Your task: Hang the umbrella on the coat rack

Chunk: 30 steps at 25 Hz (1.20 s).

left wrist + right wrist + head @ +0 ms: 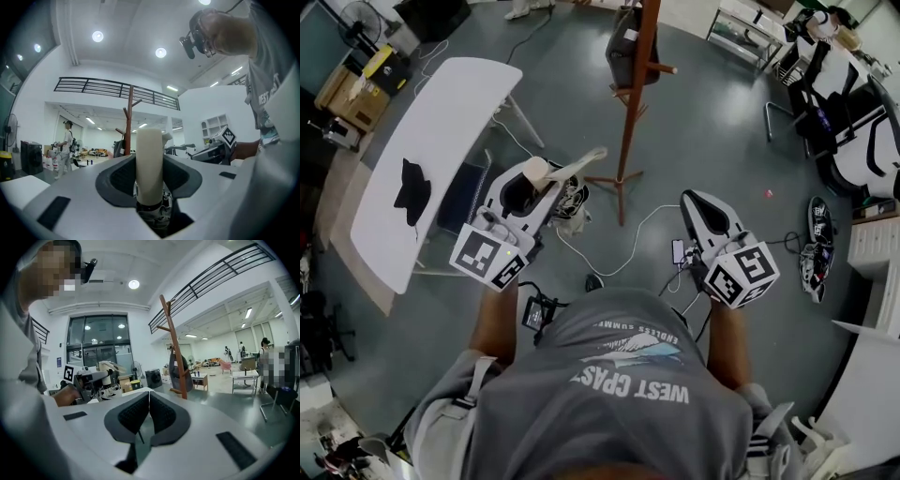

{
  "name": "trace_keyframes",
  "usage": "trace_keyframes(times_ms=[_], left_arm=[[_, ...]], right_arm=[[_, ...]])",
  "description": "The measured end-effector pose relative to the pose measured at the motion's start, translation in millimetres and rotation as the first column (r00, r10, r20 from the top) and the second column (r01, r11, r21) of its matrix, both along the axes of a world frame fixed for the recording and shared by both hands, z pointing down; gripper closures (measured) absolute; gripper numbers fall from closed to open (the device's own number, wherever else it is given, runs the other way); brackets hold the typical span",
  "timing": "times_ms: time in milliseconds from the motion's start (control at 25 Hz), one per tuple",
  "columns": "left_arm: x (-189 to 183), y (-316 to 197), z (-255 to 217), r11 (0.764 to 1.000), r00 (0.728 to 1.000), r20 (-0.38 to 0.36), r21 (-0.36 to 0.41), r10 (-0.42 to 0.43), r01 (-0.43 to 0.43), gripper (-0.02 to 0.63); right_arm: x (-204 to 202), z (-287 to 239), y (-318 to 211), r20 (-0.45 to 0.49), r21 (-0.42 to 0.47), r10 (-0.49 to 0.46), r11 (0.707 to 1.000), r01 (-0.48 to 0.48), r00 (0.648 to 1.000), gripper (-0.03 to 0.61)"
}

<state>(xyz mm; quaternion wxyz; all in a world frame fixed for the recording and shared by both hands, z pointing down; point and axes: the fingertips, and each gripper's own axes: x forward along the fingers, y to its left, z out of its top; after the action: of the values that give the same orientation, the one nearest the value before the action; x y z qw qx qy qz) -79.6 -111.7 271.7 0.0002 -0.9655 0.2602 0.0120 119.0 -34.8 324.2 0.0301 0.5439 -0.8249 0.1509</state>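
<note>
Your left tongs (150, 145) pinched the umbrella (534, 172) by its cream handle. Your right tongs (149, 401) were pressed together on nothing. The coat rack (636, 103) stood on the floor at your twelve o'clock, apart from the umbrella.

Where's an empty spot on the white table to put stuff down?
The table is bare from the black cloth to its far end, and there's a smaller patch on the cloth's near side. The floor between table and coat rack is mostly open. It's crowded by the rack's feet, where cables lie.
</note>
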Motion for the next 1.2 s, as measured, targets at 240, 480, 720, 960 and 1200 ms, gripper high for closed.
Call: trace_keyframes(times_ms=[240, 480, 720, 960, 1200], left_arm=[[-11.6, -21.0, 5.3, 0.999, 0.999, -0.027, -0.012, 0.033, -0.033, 0.448], [-22.7, -42.6, 11.9, 0.999, 0.999, -0.038, -0.02, 0.033, -0.034, 0.449], [-23.5, -66.6, 21.9, 0.999, 0.999, -0.039, -0.039, 0.019, -0.02, 0.448], [-13.2, -88.0, 30.6, 0.999, 0.999, -0.035, -0.049, 0.0, -0.002, 0.449], [0.0, -113.5, 40.4, 0.998, 0.999, -0.027, -0.056, -0.029, 0.028, 0.449]], right_arm=[[-14.8, 0.7, -10.7, -0.021, -0.017, 0.043, 0.999, -0.044, 0.999, 0.551], [-29.8, 4.8, -22.7, -0.035, -0.034, 0.046, 0.998, -0.047, 0.998, 0.551], [-30.3, 9.1, -35.2, -0.038, -0.045, 0.055, 0.997, -0.057, 0.998, 0.551], [-17.6, 16.6, -48.1, -0.032, -0.046, 0.05, 0.998, -0.052, 0.998, 0.551], [-6.0, 20.5, -70.6, -0.036, -0.064, 0.026, 0.998, -0.028, 0.999, 0.55]])
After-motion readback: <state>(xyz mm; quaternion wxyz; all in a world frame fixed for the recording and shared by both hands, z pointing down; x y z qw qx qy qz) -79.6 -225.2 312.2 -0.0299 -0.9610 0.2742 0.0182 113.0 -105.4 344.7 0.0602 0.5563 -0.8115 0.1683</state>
